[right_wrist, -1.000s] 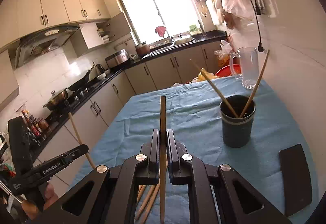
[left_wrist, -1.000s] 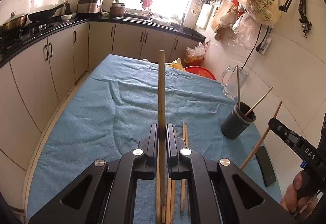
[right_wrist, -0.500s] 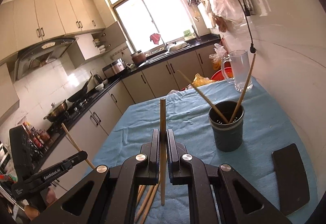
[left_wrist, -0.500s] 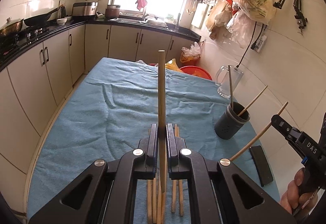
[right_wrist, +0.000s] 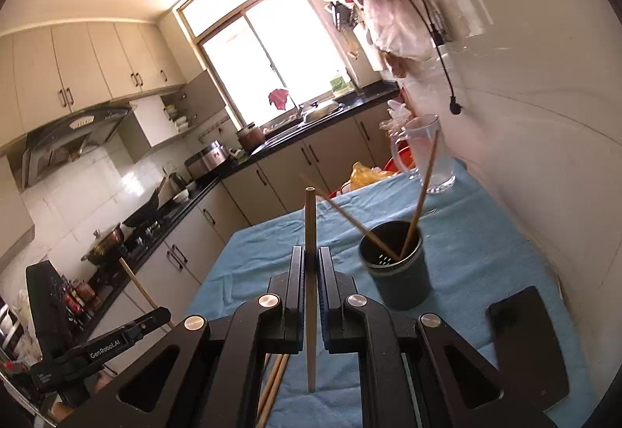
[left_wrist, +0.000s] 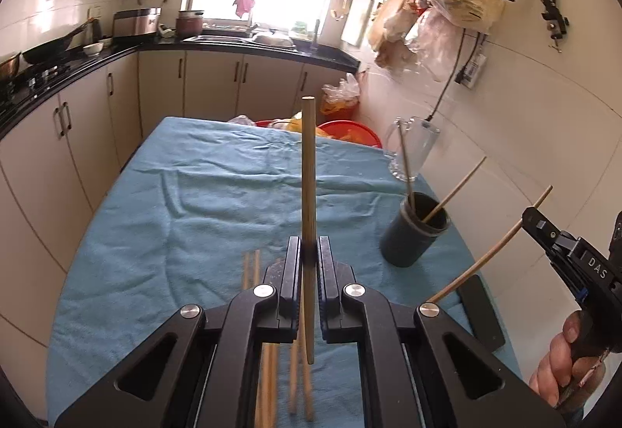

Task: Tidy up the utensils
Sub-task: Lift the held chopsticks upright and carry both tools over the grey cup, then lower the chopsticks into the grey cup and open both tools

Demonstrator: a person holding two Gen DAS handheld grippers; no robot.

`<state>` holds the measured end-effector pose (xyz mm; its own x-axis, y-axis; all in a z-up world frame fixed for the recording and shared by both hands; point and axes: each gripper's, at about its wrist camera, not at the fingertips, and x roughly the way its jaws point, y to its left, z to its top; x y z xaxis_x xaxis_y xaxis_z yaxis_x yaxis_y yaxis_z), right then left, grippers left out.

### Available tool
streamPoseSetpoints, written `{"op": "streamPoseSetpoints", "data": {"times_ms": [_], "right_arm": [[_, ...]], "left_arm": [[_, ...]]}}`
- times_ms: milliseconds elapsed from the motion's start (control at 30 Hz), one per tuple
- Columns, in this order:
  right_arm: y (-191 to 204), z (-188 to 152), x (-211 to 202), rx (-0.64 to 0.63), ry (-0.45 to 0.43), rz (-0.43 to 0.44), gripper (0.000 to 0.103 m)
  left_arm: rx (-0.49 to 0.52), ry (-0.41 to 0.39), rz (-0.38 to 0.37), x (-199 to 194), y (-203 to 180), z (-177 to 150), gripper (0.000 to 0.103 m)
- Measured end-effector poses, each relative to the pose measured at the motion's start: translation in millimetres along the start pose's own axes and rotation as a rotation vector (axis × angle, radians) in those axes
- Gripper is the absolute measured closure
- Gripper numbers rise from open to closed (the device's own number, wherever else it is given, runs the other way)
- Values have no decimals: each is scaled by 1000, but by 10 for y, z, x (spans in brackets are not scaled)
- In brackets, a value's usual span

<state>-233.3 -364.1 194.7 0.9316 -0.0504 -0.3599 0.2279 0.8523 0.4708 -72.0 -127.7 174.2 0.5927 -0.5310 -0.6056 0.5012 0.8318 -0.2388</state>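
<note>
My left gripper (left_wrist: pixel 309 253) is shut on a wooden chopstick (left_wrist: pixel 308 175) that stands upright between its pads, above several loose chopsticks (left_wrist: pixel 248 268) lying on the blue cloth. My right gripper (right_wrist: pixel 310 264) is shut on another chopstick (right_wrist: pixel 310 226), also upright. A dark utensil cup (left_wrist: pixel 414 231) (right_wrist: pixel 396 274) holds two chopsticks and stands ahead and to the right of both grippers. In the left wrist view the right gripper (left_wrist: pixel 530 216) shows at the right edge with its chopstick slanting. In the right wrist view the left gripper (right_wrist: pixel 163 313) shows at lower left.
A blue cloth (left_wrist: pixel 194 194) covers the table. A glass mug (left_wrist: pixel 414 148) stands behind the cup near the white wall. A black phone (right_wrist: pixel 521 334) lies right of the cup. A red basin (left_wrist: pixel 342 130) sits past the table's far end. Kitchen cabinets run along the left.
Both grippers have lifted a little and drifted with their chopsticks held; the cup now sits further off in both views. The right wrist view has rolled, tilting the scene.
</note>
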Motion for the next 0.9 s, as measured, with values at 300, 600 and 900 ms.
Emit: {"op": "streamPoseSetpoints", "data": {"times_ms": [300, 600, 900], "right_arm": [[-201, 267, -201, 40, -63, -12, 97], [-399, 702, -371, 62, -146, -23, 96], [-511, 1043, -400, 68, -189, -33, 96]], "left_arm": [[48, 9, -55, 121, -406, 290, 96], [78, -29, -110, 203, -847, 724, 96], [110, -73, -152, 298, -1276, 1099, 96]]}}
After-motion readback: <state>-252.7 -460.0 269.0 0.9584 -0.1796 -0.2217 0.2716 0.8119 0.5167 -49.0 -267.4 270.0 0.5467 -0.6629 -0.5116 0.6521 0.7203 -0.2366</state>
